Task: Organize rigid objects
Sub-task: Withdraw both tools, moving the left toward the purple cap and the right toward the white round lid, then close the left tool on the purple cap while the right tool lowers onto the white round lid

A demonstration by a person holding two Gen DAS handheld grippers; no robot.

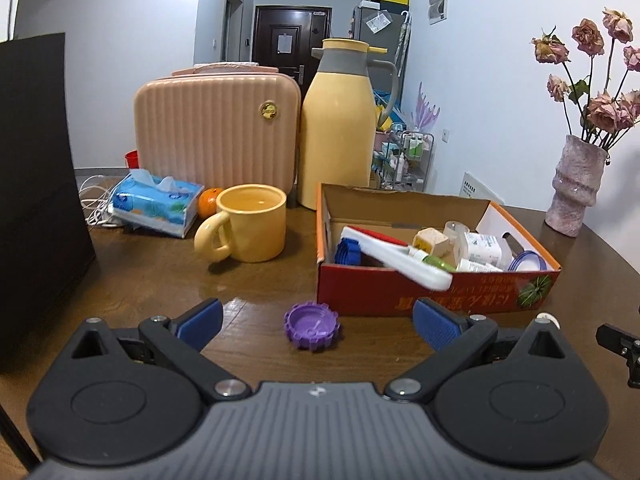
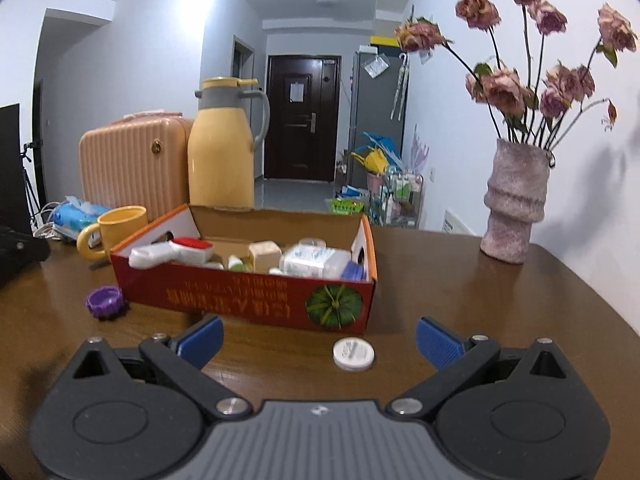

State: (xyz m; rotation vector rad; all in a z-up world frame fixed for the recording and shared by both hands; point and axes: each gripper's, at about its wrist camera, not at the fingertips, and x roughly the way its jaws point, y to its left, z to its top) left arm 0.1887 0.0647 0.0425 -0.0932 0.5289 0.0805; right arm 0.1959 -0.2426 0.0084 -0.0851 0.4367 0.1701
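A purple ridged cap [image 1: 311, 325] lies on the brown table just ahead of my left gripper [image 1: 318, 320], which is open with the cap between its blue pads. The same purple cap [image 2: 104, 301] shows at the left in the right wrist view. A red cardboard box [image 1: 432, 286] holds several small items, among them a white handled tool [image 1: 404, 260], bottles and a wooden block. In front of the red box [image 2: 248, 300] lies a white round lid [image 2: 354, 354], between the pads of my open right gripper [image 2: 320, 342].
A yellow mug [image 1: 250, 222], an orange [image 1: 209, 201], a tissue pack [image 1: 156, 204], a pink case [image 1: 216, 132] and a yellow thermos jug [image 1: 340, 128] stand behind. A pink vase [image 2: 514, 208] with dried roses is at the right. A dark panel [image 1: 36, 184] rises at the left.
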